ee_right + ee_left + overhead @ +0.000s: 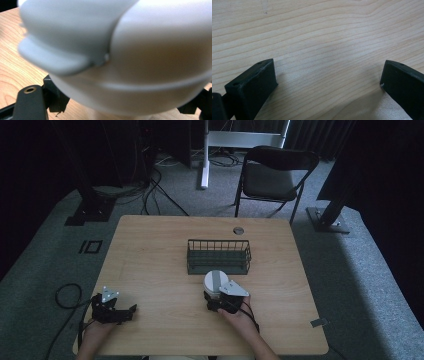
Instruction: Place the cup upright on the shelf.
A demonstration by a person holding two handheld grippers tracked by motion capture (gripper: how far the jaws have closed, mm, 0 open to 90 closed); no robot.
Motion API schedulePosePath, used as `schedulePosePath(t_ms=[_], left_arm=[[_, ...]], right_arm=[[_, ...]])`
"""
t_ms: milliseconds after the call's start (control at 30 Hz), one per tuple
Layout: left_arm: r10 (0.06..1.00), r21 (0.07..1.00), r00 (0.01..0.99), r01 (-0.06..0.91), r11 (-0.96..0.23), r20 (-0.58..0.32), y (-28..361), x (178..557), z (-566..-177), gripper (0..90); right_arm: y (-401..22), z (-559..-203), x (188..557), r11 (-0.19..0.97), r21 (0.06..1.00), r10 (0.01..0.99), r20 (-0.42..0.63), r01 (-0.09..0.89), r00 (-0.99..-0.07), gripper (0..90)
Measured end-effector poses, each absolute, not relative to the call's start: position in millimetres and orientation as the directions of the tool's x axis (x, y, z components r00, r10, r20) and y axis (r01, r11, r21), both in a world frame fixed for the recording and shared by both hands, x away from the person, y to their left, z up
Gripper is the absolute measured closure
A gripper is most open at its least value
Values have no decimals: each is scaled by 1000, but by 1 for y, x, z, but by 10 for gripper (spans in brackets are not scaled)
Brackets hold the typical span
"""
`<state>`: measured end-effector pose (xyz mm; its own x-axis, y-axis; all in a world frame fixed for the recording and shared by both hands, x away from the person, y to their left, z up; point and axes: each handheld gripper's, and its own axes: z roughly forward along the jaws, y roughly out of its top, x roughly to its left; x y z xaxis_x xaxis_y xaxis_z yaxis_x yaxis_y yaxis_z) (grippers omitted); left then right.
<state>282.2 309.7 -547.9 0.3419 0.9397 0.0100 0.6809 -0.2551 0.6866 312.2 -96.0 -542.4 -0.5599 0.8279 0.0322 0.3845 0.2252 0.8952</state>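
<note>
A round white container [214,281] with a grey strap across its lid sits just in front of the black wire basket [219,256], near the table's middle. My right gripper [214,296] is shut on its near side. In the right gripper view the container [140,62] looms very close and blurred, its grey lid tab [55,60] at the left, with a black jaw on each side of its base around my gripper [125,106]. My left gripper [131,310] rests low at the table's front left. Its jaws [328,82] stand wide open over bare wood.
The wooden table [150,250] has a small round grommet [238,230] at its far edge. The wire basket looks empty. Beyond the table stand a folding chair [275,172], a white stand leg [204,155] and floor cables [150,190].
</note>
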Motion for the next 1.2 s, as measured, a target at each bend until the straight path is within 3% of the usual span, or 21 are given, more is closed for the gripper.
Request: schedulePosePath(t_ms=[500, 1200], left_arm=[[940, 687, 342, 681, -255, 10, 310, 282, -548, 6], [940, 686, 342, 681, -256, 11, 310, 282, -548, 6]], right_arm=[[-97, -533, 312, 243, 889, 810, 33, 388, -585, 185], [-102, -487, 318, 197, 912, 804, 60, 359, -592, 185]])
